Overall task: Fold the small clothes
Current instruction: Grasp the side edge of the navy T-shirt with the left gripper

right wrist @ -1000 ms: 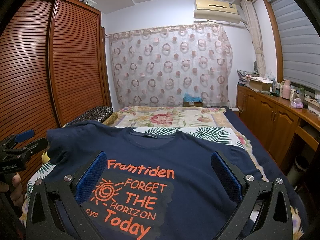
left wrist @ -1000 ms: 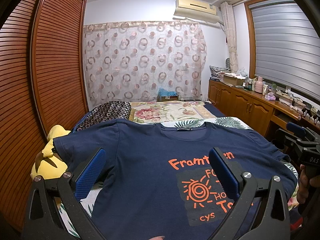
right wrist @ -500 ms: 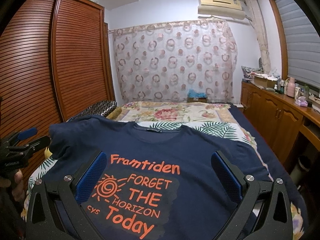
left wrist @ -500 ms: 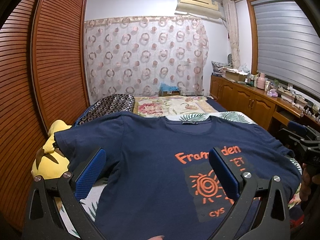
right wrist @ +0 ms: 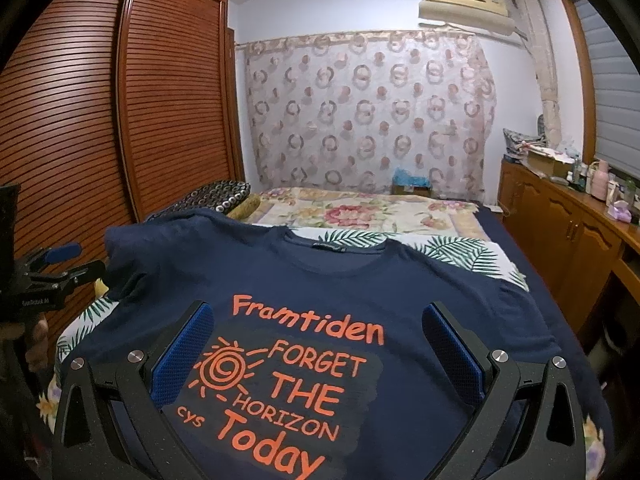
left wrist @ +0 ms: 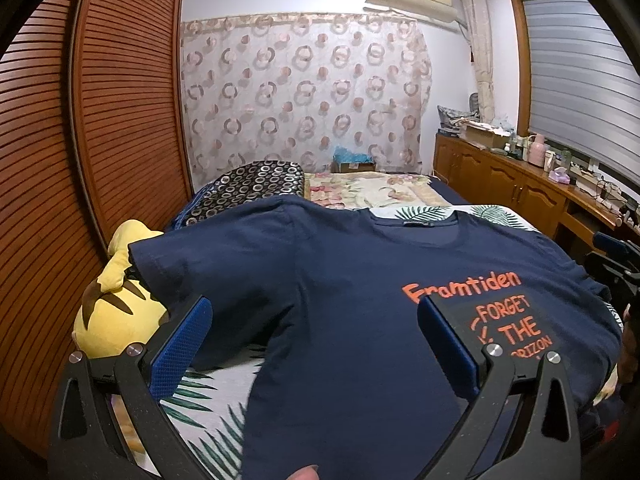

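Observation:
A navy T-shirt (left wrist: pixel 344 280) with orange lettering lies spread flat, front up, on the bed, collar toward the far wall. In the right wrist view the same T-shirt (right wrist: pixel 320 304) shows its full print. My left gripper (left wrist: pixel 314 344) hovers open over the shirt's left half, near its left sleeve (left wrist: pixel 188 264), with nothing between the blue pads. My right gripper (right wrist: pixel 316 350) hovers open above the printed chest, empty too. Each gripper shows at the edge of the other's view: the right one (left wrist: pixel 616 256) and the left one (right wrist: pixel 52 268).
A yellow striped plush toy (left wrist: pixel 116 312) lies beside the shirt's left sleeve, against the slatted wooden wardrobe (left wrist: pixel 80 140). A dark circle-patterned pillow (left wrist: pixel 256 184) and floral bedding (right wrist: pixel 360 212) lie beyond the collar. A wooden cabinet (right wrist: pixel 572 236) with clutter runs along the right.
The left gripper has shifted left and tilted, so the print slid right in its view. The right gripper has risen slightly. The shirt has not moved; both stay open.

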### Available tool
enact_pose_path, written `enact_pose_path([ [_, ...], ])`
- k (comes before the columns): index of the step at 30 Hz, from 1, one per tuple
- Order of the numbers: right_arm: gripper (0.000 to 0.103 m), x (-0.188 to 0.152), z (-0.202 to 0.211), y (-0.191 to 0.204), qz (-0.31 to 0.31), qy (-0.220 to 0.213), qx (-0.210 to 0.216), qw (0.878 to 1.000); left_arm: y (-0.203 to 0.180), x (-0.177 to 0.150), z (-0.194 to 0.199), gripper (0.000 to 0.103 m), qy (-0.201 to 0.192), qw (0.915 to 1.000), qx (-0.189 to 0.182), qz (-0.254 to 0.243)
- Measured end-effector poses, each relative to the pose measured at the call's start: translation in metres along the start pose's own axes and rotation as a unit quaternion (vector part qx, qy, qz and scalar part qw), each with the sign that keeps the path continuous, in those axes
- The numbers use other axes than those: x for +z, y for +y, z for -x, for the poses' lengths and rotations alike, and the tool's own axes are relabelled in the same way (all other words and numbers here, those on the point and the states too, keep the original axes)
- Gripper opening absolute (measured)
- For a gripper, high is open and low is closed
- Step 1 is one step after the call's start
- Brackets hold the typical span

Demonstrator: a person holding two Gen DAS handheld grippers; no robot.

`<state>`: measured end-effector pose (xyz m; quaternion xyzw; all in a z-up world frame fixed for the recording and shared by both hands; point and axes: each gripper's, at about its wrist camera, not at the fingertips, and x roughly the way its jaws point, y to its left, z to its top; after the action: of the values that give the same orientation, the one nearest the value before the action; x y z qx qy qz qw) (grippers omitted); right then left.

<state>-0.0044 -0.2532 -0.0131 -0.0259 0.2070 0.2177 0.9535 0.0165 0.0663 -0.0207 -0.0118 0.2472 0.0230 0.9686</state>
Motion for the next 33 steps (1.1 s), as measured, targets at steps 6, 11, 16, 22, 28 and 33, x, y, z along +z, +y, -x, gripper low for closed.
enact_pose_path([
  [6,0.103,0.002,-0.013,0.004,0.015,0.014,0.009,1.0,0.015,-0.001,-0.003,0.096,-0.001,1.0,-0.009,-0.002],
  [11,0.103,0.006,-0.022,0.01,0.032,0.024,0.012,0.999,0.034,0.003,-0.011,0.081,0.015,0.9997,-0.012,-0.018],
  [16,0.103,0.006,-0.024,0.014,0.039,0.032,0.021,0.998,0.059,0.009,-0.022,0.07,0.03,0.9994,-0.014,0.001],
  [22,0.103,0.007,-0.031,0.018,0.054,0.043,0.033,0.997,0.085,0.013,-0.04,0.06,0.048,0.9986,-0.006,0.022],
  [28,0.103,0.011,-0.045,0.02,0.064,0.051,0.053,0.995,0.111,0.011,-0.061,0.049,0.066,0.9969,0.017,0.04],
  [33,0.103,0.01,-0.055,0.022,0.071,0.059,0.063,0.994,0.124,0.008,-0.074,0.047,0.081,0.9952,0.03,0.046],
])
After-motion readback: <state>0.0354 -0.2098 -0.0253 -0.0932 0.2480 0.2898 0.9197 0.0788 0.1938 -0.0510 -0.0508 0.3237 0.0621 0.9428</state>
